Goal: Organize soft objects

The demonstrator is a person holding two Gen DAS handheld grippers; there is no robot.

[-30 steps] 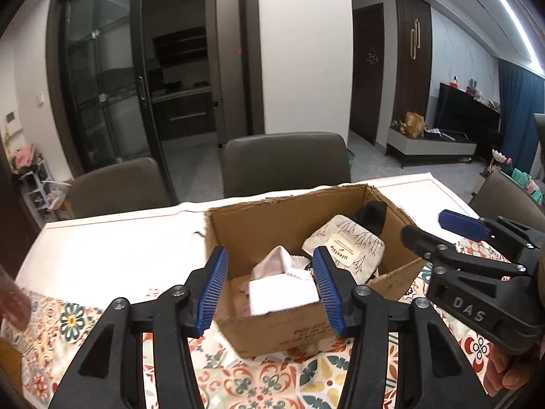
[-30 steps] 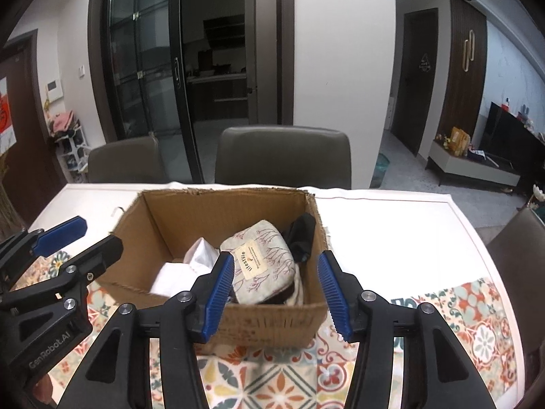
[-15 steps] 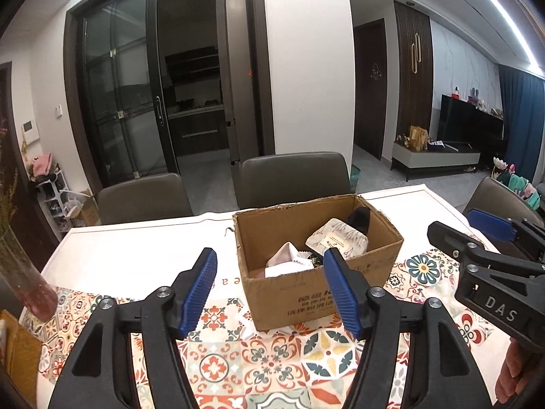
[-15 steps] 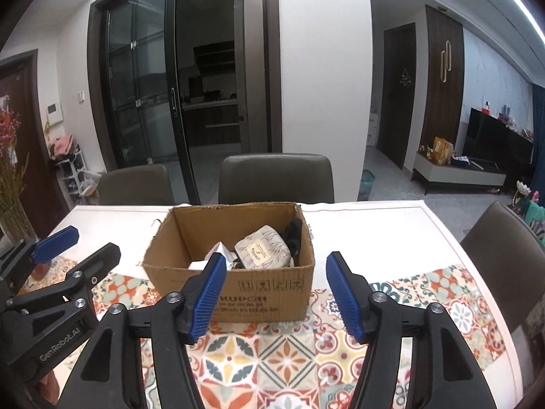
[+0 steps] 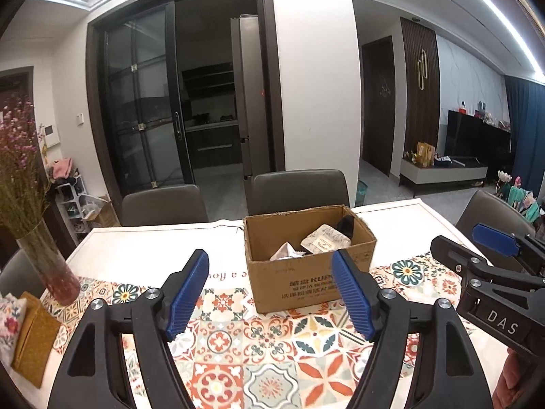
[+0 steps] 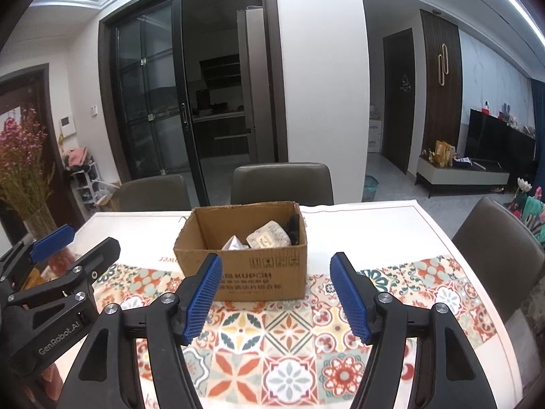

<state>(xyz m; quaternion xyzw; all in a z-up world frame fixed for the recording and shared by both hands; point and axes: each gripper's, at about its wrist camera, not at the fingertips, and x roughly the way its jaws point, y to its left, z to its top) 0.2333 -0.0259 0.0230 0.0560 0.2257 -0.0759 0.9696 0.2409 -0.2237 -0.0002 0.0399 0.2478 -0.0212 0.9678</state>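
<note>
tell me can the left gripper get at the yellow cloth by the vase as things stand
Probably yes. The left gripper is open and empty, and the yellow cloth lies uncovered at the table's left edge, beside the vase. Only patterned tablecloth lies between; the vase stands close.

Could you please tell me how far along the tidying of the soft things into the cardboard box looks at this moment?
Done: a white folded cloth, a cream patterned pouch and a black soft item lie inside the brown cardboard box. In hand: nothing; the left gripper and right gripper are both open and empty, short of the box. Possibly left: a floral fabric piece and a mustard cloth at the table's left edge.
</note>
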